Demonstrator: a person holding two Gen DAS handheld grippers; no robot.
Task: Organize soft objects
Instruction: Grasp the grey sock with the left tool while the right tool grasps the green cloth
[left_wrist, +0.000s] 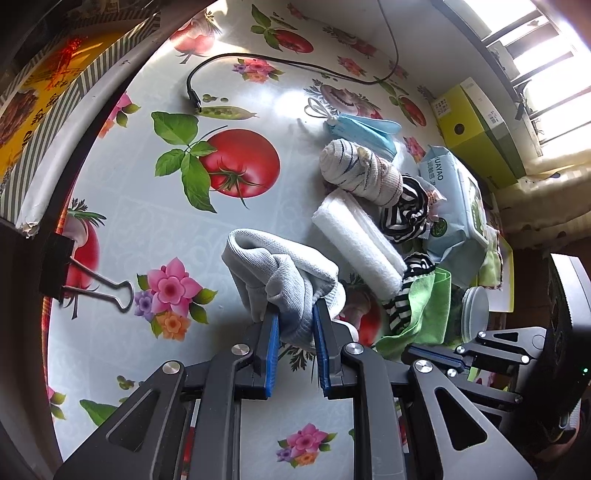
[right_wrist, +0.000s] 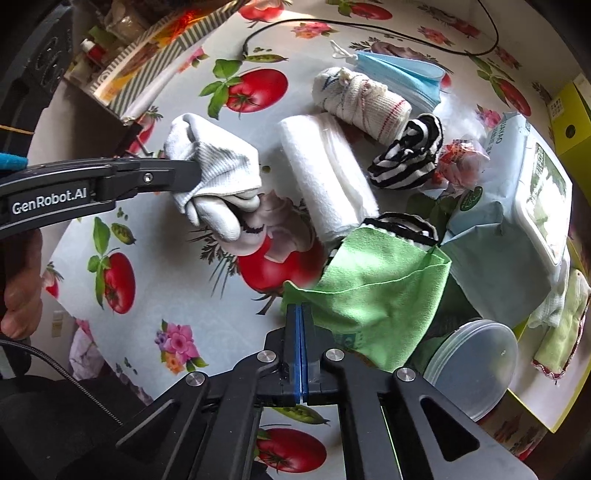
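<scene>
My left gripper (left_wrist: 295, 312) is shut on a pale grey sock (left_wrist: 280, 266), which bunches up above the flowered tablecloth (left_wrist: 236, 110). The right wrist view shows that gripper (right_wrist: 192, 173) from the side, with the sock (right_wrist: 218, 158) hanging from its tip. My right gripper (right_wrist: 300, 306) has its blue pads pressed together on the near corner of a green cloth (right_wrist: 376, 295). From the left wrist view it (left_wrist: 417, 352) lies low at the right, at the green cloth (left_wrist: 424, 310). A white rolled towel (right_wrist: 328, 173) and a black-and-white striped sock (right_wrist: 410, 158) lie behind.
A rolled bandage-like cloth (right_wrist: 362, 99), a blue face mask (right_wrist: 402, 74) and a wet-wipes pack (right_wrist: 517, 221) crowd the right side. A clear plastic lid (right_wrist: 472, 365) sits by the green cloth. A black cable (left_wrist: 229, 59), a binder clip (left_wrist: 74, 277) and a yellow box (left_wrist: 476, 125) ring the table.
</scene>
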